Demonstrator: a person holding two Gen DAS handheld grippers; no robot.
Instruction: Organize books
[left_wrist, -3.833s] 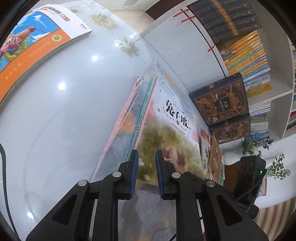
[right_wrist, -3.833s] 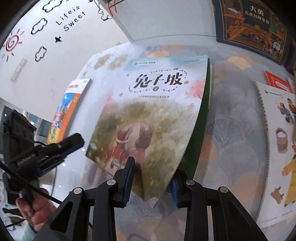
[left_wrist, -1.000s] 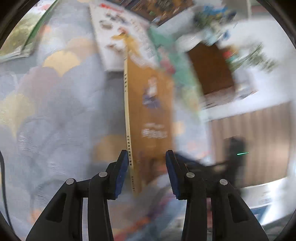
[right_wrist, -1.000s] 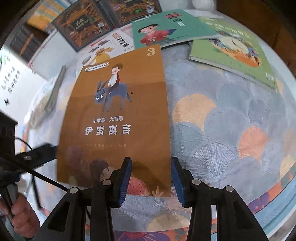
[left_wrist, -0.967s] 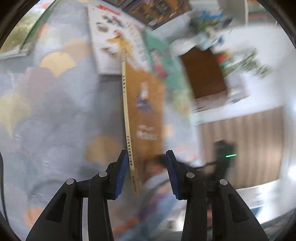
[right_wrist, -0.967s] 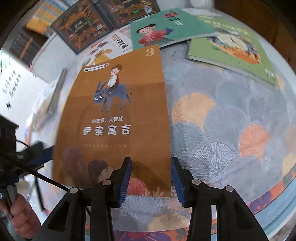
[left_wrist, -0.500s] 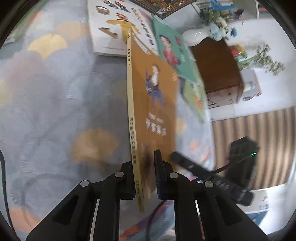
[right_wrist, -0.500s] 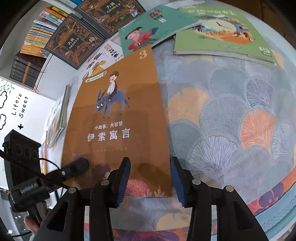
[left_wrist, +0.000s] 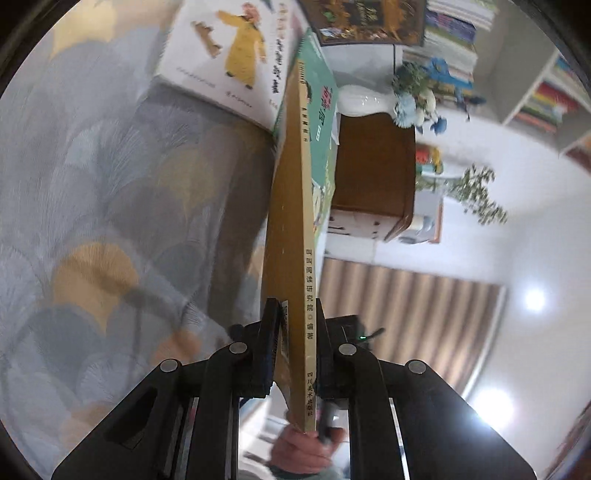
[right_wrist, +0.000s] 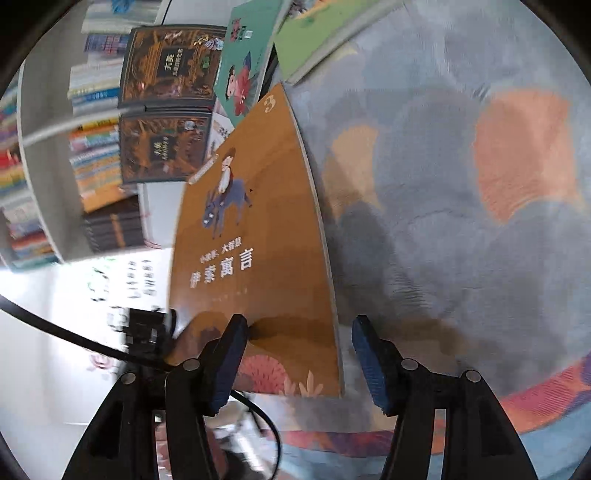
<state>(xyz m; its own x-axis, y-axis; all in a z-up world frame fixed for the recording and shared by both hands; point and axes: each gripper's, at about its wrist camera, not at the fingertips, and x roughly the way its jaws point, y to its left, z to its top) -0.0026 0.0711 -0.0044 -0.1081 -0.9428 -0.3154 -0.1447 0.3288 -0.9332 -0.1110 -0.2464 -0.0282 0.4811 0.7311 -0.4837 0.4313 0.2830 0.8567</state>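
Pinching orange book (left_wrist: 288, 258) spine, left gripper (left_wrist: 295, 347) clamped, right gripper (right_wrist: 297, 354) jaws just widening, clear of cover.

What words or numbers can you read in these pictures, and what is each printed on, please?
"3": top corner of the orange book.
"伊索寓言": orange book's cover.
"叫叫阅读研究院 编著", "四川美术出版社": orange book's spine, left wrist view.
"大英": upper dark book.
Other books' text: too blurred to read.

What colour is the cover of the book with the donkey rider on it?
Orange-brown cover on the donkey book, with a white numeral three at its corner; clearest in the right wrist view.
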